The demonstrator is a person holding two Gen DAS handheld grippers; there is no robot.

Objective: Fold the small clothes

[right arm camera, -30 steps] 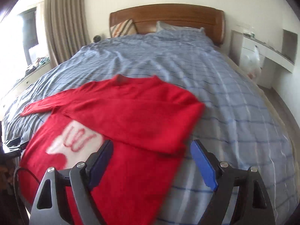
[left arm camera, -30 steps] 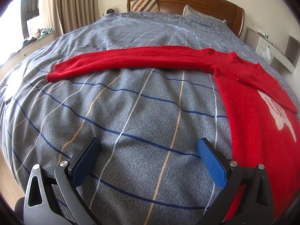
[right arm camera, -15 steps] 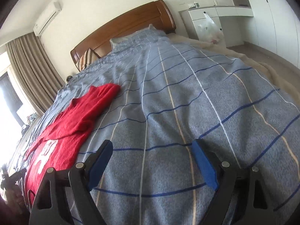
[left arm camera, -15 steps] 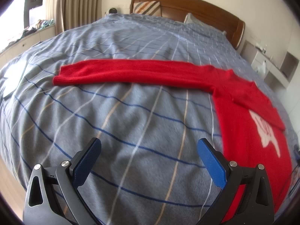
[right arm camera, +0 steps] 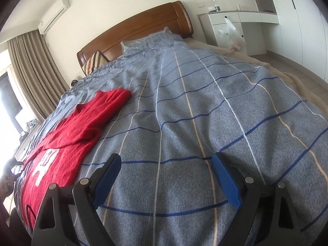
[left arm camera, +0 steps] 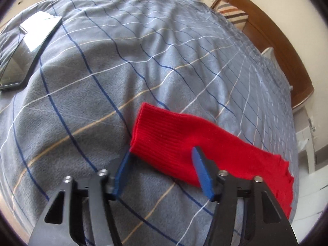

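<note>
Fingers (left arm camera: 197, 160) of the left gripper (left arm camera: 162, 165), wide a second ago, are closing around the red sweater's cuff (left arm camera: 155, 135); right gripper (right arm camera: 166, 176) gapes over the checked bed (right arm camera: 205, 112) beside the sweater.

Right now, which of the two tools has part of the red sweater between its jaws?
The left tool: its closing jaws straddle the sweater's ribbed cuff. The right tool hangs open over bare blanket.

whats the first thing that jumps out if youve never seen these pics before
The bright red sweater against the grey-blue checked bedspread grabs the eye, lying along the bed's left side in the right wrist view. Next, its ribbed sleeve cuff sits between the blue pads of the closing left claw. A dark phone lies on the bedspread at upper left of the left wrist view.
</note>
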